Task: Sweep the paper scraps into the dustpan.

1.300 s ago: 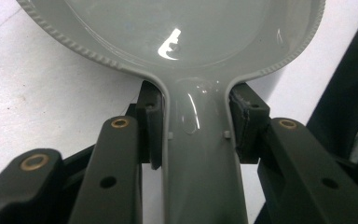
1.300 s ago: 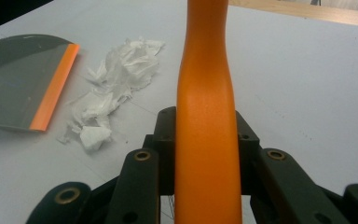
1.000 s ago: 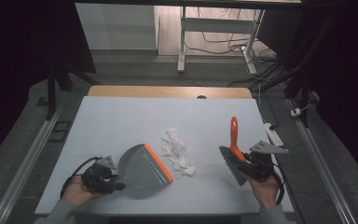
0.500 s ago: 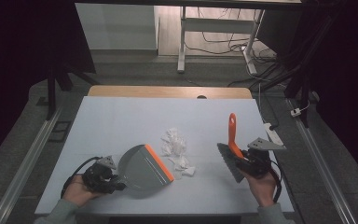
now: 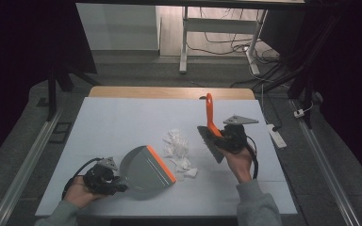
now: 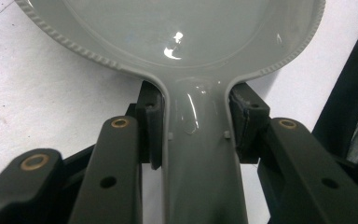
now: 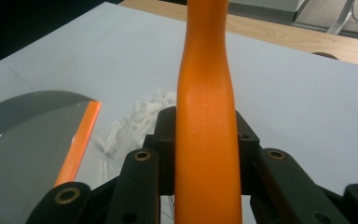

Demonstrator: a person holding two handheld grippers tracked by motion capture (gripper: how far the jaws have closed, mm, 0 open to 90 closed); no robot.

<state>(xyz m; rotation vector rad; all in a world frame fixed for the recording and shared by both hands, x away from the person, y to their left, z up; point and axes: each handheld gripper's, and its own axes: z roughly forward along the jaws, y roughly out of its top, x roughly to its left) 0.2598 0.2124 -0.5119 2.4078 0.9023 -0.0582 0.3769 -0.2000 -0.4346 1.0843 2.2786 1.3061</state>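
A grey dustpan (image 5: 141, 169) with an orange lip (image 5: 161, 164) lies flat at the table's front left. My left gripper (image 5: 107, 180) is shut on its handle (image 6: 200, 154), a pad pressing on each side. White paper scraps (image 5: 176, 142) lie in a loose pile just right of the lip. My right gripper (image 5: 230, 139) is shut on the orange handle (image 5: 210, 113) of a hand brush, whose dark bristles (image 5: 211, 145) hang right beside the scraps. In the right gripper view the handle (image 7: 205, 116) rises between the jaws, with the scraps (image 7: 135, 119) and dustpan (image 7: 23, 135) to its left.
The light table top (image 5: 122, 122) ends in a wooden strip (image 5: 169, 92) at the far edge. A white power strip (image 5: 276, 134) lies on the floor right of the table. Metal desk legs (image 5: 184, 42) and cables stand beyond.
My right gripper has carried the brush left and a little farther away, bringing the bristles up to the scraps. The left gripper and dustpan have stayed put.
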